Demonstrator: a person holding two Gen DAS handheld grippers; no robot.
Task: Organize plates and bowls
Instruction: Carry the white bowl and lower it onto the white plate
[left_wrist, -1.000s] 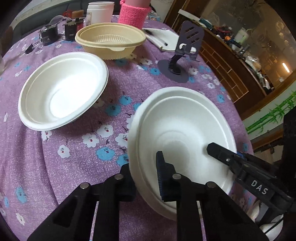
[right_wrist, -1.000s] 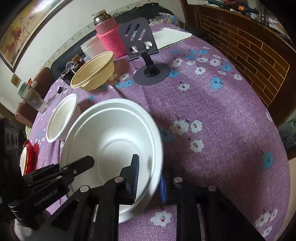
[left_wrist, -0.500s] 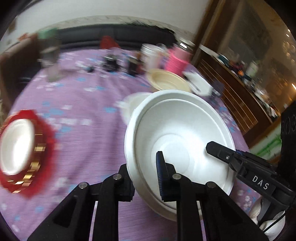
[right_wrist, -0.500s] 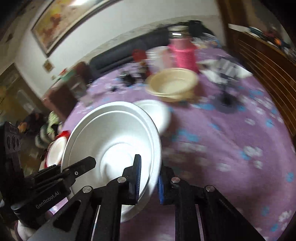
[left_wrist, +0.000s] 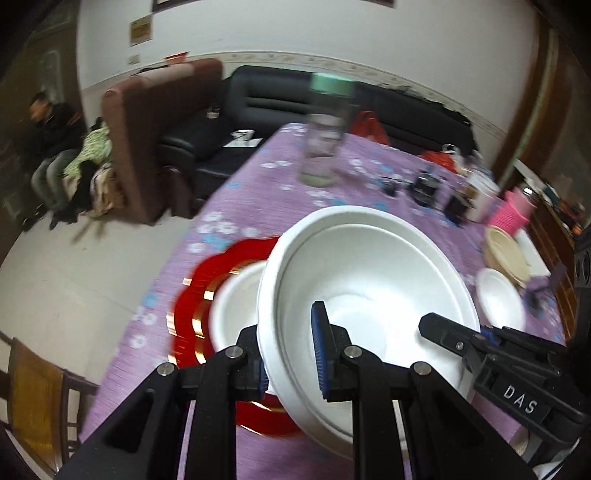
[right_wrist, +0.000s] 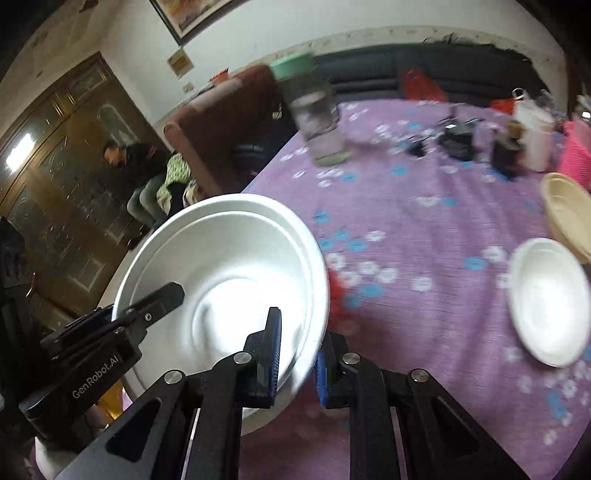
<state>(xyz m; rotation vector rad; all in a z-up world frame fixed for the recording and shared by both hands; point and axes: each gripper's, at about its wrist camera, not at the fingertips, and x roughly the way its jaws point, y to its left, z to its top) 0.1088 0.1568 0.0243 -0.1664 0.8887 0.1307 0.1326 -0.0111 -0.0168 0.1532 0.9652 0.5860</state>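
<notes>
Both grippers clamp one large white bowl (left_wrist: 369, 280) by opposite rims: the left gripper (left_wrist: 290, 360) and right gripper (right_wrist: 297, 363) are each closed tight on its edge, holding it tilted above the purple floral tablecloth (right_wrist: 424, 221), over a red plate (left_wrist: 207, 295) and small white bowl (left_wrist: 236, 306) near the table's edge.
</notes>
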